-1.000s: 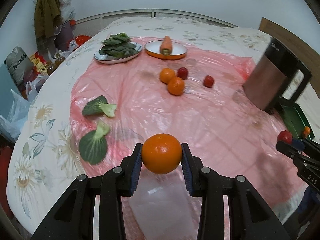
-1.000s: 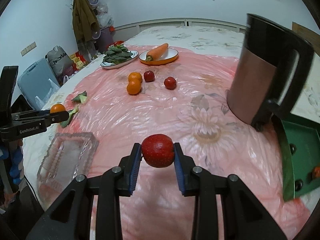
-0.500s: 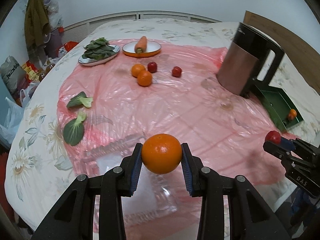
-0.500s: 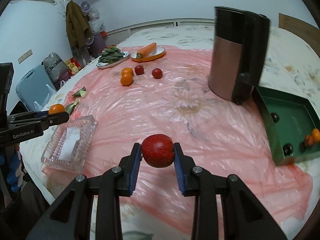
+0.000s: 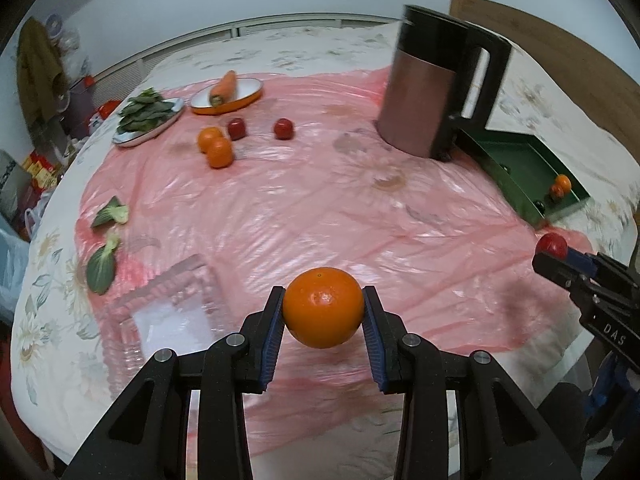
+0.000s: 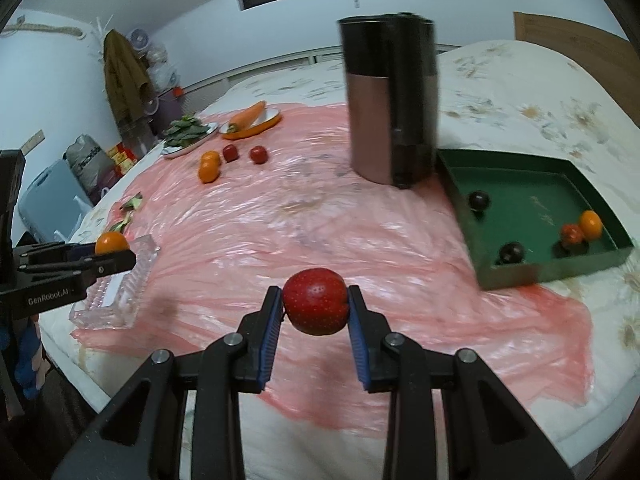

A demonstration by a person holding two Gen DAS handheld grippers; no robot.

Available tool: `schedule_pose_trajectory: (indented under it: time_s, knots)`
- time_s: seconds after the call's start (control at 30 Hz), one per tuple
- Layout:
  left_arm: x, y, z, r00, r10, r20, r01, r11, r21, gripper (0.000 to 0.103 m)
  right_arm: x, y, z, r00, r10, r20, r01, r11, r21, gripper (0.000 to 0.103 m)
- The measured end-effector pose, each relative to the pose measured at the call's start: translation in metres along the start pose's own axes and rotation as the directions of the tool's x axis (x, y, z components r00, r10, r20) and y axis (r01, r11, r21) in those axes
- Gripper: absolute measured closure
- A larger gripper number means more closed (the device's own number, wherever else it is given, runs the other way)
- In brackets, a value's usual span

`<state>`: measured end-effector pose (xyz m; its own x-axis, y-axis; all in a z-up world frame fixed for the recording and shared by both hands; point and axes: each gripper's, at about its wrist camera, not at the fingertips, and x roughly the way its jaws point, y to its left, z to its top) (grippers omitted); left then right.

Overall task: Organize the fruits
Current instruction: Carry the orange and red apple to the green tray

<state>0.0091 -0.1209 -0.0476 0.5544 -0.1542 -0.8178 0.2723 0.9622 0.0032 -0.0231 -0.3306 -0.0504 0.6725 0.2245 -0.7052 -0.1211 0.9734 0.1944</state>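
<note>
The left gripper (image 5: 323, 322), lettered "GenRobot.AI", clamps a round, dimpled orange (image 5: 323, 306) above crinkled pink plastic sheeting (image 5: 300, 208); the right gripper (image 6: 314, 318), lettered "DAS", clamps a glossy speckled red apple (image 6: 315, 301). On the sheeting lie two oranges (image 5: 215, 147) and two red fruits (image 5: 260, 129). The green rectangular tray (image 6: 520, 184) holds four small fruits.

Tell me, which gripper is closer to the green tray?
Right. The right gripper, holding a red apple, sits just beside the rectangular green tray; the left gripper hangs far across, by the clear glass dish.
</note>
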Motion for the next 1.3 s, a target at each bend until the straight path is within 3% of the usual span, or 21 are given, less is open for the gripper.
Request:
schedule_pose_trajectory:
  time_s: [0.7, 1.3]
  knots:
    - [0.036, -0.134, 0.044, 0.996, -0.076, -0.044, 0.084, 0.972, 0.221, 0.071, -0.006, -0.104, 0.002, 0.993, -0.079, 0.084, 0.065, 0.986, 0.153, 0.084]
    - [0.069, -0.240, 0.109, 0.984, -0.178, -0.027, 0.175, 0.915, 0.365, 0.071, 0.015, -0.197, 0.067, 0.968, -0.217, 0.123, 0.194, 0.966, 0.173, 0.085]
